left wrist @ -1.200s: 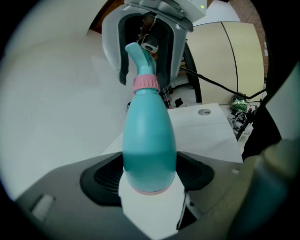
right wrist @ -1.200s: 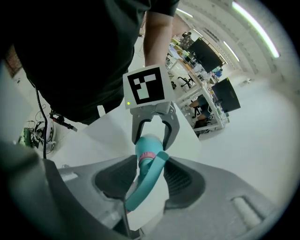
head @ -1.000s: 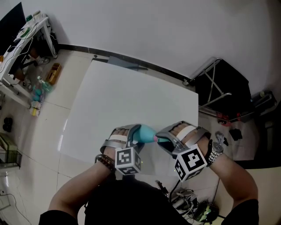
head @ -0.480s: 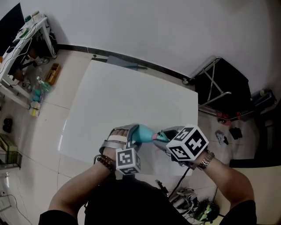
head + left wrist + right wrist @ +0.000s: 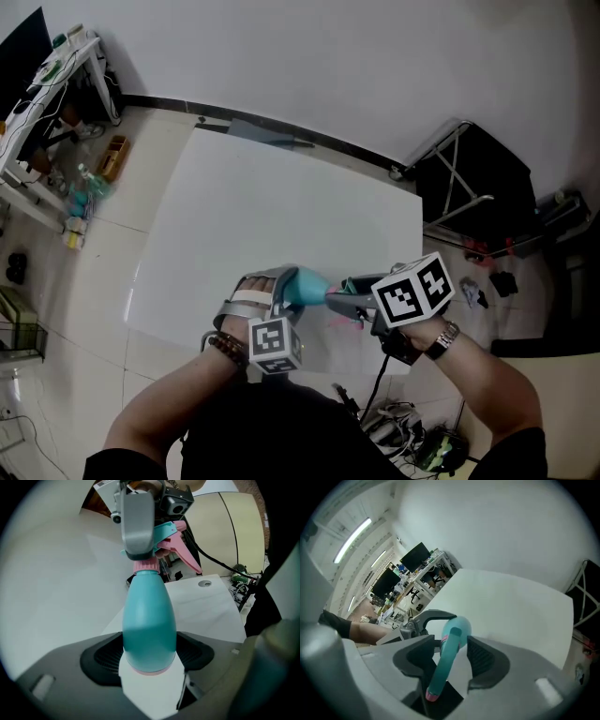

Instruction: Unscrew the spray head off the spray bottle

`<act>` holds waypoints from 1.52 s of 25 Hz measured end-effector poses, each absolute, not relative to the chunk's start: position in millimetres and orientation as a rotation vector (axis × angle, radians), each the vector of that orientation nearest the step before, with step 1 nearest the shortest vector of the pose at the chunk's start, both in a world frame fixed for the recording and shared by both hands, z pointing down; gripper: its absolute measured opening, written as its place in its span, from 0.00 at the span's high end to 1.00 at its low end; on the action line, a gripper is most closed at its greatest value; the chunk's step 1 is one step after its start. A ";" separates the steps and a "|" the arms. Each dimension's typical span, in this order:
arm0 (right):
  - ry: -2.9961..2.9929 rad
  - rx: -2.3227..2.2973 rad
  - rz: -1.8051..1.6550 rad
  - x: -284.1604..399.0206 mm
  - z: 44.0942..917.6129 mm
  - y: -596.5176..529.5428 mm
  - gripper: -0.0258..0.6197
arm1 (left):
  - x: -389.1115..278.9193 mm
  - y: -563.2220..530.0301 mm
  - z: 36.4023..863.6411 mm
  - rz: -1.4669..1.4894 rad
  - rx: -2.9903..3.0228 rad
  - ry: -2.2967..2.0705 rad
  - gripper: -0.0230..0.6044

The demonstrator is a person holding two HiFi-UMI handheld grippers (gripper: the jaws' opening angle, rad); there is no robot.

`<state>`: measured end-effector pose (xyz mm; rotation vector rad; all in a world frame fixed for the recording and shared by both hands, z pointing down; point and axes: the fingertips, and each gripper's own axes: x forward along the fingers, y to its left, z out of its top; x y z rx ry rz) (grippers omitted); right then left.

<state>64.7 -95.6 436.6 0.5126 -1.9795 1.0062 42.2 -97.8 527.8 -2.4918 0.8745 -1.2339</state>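
Bright, even indoor light fills the head view. The white table [image 5: 281, 206] is close to glaring and carries a pale streak of reflection at 9 o'clock. Shadows are soft and faint. In the right gripper view, ceiling light strips [image 5: 352, 538] glow at 10 o'clock. Both gripper views bend strongly toward the rim, with black corners. In the left gripper view the spray bottle [image 5: 149, 620] is sharp, its lower half shaded, and the foreground at 4 o'clock is blurred.

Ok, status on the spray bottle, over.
Left gripper shut on spray bottle. Right gripper just opening, spray head between its fingers, ungripped. Head not yet off. Nothing blocking.
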 end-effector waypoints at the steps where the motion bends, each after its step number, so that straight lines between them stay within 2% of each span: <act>1: -2.005 0.502 0.980 63.3 431.6 -97.3 0.62 | 42.6 -97.7 528.0 -1.233 -2.499 0.875 0.36; 5: -2.141 0.460 0.828 62.9 401.8 -103.9 0.55 | 42.3 -97.8 527.4 -1.226 -2.533 0.887 0.36; 12: -2.270 0.384 0.319 75.5 346.1 -118.4 0.54 | 34.8 -101.1 527.7 -1.204 -2.584 0.906 0.36; 19: -2.013 0.164 -0.293 95.7 366.2 -103.5 0.55 | 41.2 -98.1 526.2 -1.174 -2.633 0.885 0.36; 25: -1.930 0.083 -0.507 105.7 359.9 -109.1 0.55 | 36.6 -98.4 527.9 -1.186 -2.625 0.885 0.36; 30: -1.502 -0.077 -1.154 124.1 369.4 -121.2 0.55 | 35.8 -97.3 528.9 -1.192 -2.617 0.871 0.36; 34: -1.415 -0.235 -1.537 100.2 375.7 -95.4 0.53 | 39.2 -94.7 526.8 -1.180 -2.621 0.842 0.36; 38: -1.395 -0.383 -1.700 90.5 383.7 -69.3 0.48 | 44.5 -90.1 525.6 -1.164 -2.629 0.800 0.36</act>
